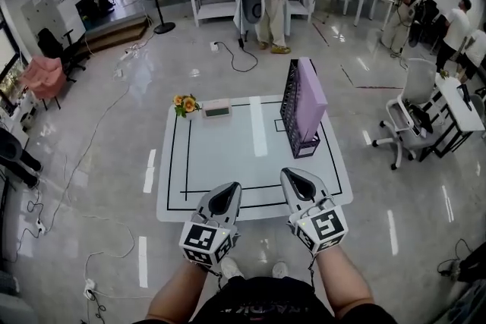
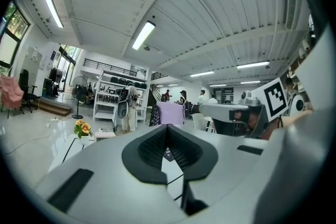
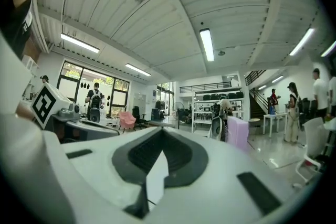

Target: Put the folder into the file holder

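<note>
the purple folder [image 1: 310, 99] stands upright in the mesh file holder [image 1: 291, 117] at two o'clock on the table [image 1: 228, 155]. the left gripper [image 1: 226, 197] and right gripper [image 1: 300, 184] hover at six o'clock, jaws pressed together on nothing, probably because the job is done.

Folder [image 1: 311, 99] is stood in file holder [image 1: 290, 108] on table [image 1: 228, 155]. L gripper [image 1: 231, 187] & R gripper [image 1: 288, 172] are held closed at near edge.

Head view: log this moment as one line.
flat lilac folder: standing inside black mesh file holder | left tongs: shut, empty | right tongs: shut, empty | both at white table near edge
</note>
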A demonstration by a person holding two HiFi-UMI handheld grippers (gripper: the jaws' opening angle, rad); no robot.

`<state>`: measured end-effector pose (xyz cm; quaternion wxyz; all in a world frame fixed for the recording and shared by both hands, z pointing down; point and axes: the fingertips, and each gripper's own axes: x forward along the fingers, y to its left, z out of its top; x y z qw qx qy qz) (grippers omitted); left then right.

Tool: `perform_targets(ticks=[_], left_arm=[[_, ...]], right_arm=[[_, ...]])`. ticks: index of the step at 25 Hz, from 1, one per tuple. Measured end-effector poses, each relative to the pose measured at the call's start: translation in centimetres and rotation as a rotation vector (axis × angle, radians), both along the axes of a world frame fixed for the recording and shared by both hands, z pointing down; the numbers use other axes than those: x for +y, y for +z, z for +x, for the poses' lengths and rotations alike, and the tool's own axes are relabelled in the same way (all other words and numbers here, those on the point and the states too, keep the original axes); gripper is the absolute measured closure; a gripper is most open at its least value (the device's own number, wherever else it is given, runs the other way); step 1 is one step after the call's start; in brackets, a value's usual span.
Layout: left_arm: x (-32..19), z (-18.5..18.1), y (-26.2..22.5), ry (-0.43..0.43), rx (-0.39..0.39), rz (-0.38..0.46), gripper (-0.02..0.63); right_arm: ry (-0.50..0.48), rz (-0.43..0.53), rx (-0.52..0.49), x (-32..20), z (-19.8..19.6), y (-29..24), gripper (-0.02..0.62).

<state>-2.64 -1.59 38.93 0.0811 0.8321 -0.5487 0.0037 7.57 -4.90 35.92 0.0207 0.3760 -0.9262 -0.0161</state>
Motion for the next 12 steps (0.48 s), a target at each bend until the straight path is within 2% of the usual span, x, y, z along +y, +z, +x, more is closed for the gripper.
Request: perform_targets(ticks=[12], left_arm=[[2.2,5.0,0.7,-0.102,-0.011,-0.013,0.603]], right_arm=[[-0.109,-0.047,-0.010,1.7,4.2,2.2,0.595]])
